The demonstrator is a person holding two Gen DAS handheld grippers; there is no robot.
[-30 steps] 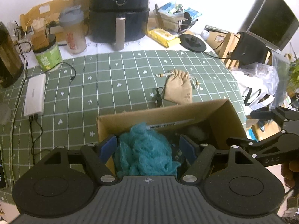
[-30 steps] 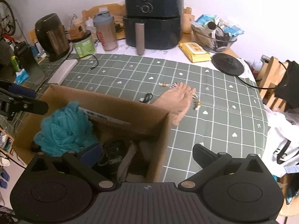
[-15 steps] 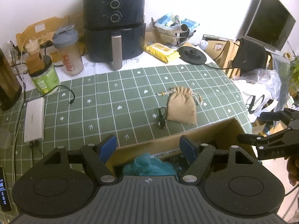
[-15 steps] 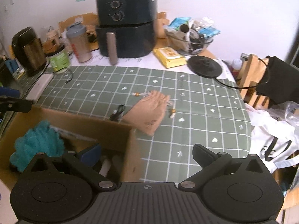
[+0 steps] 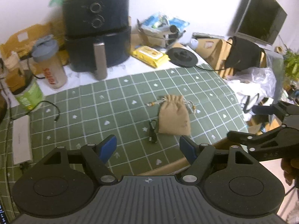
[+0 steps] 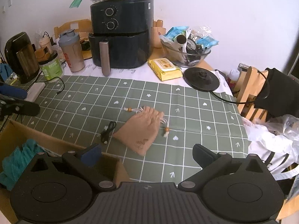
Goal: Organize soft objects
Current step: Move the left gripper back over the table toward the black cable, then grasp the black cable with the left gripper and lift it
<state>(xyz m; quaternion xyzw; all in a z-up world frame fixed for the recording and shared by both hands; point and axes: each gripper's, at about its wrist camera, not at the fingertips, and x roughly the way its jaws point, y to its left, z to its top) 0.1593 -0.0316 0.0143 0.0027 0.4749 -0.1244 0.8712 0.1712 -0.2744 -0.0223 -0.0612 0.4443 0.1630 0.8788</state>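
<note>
Both grippers have lifted up and back from the cardboard box [image 6: 56, 145] since the earlier frames, and the teal mesh cloth [image 6: 17, 160] that sat between the left fingers is now left inside the box.

Going left to right in the right wrist view: the box stands at the near left edge of the table, the teal cloth bunched in it. Just beyond its far wall a small black cable [image 6: 108, 131] lies on the green checked tablecloth [image 6: 186, 112]. Touching or nearly touching it to the right lies the tan drawstring pouch [image 6: 143, 130], flat, its gathered neck and beaded cords pointing away toward the air fryer [image 6: 121, 33].

The left gripper [image 5: 147, 145] is empty with its jaws spread wide, hovering above the cloth just short of the pouch [image 5: 173, 117]. The right gripper [image 6: 146, 154] is likewise wide apart and holds nothing.

The pouch looks light, limp and thin, likely to sag and fold when lifted. Pinching across the bunched neck, or across the middle of the body, seems the surest hold; the cords alone would probably slip or dangle.
</note>
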